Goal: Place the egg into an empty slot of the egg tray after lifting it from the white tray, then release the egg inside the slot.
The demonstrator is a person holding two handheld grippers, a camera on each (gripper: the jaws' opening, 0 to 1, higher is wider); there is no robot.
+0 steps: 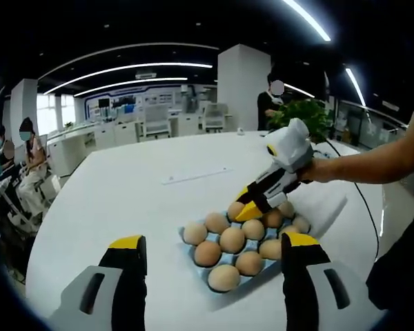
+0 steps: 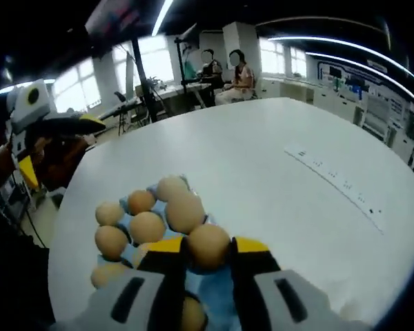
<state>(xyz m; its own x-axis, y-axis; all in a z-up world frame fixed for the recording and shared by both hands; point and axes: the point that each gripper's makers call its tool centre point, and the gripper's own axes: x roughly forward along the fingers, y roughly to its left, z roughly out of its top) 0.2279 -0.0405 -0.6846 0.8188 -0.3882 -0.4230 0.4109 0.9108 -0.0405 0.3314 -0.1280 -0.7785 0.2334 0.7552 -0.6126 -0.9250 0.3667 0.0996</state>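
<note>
Right gripper [image 2: 208,252] clamped on egg [image 2: 208,245] directly above egg tray [image 1: 214,284] — slot below hidden. Left gripper [image 1: 214,252] wide open, empty, facing tray's near edge.

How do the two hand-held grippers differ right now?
The right hand-held gripper is shut on an egg over the egg tray; the left hand-held gripper is open with nothing between its jaws. The right reaches in among the eggs; the left sits back at the tray's near edge. Both have yellow tips.
</note>
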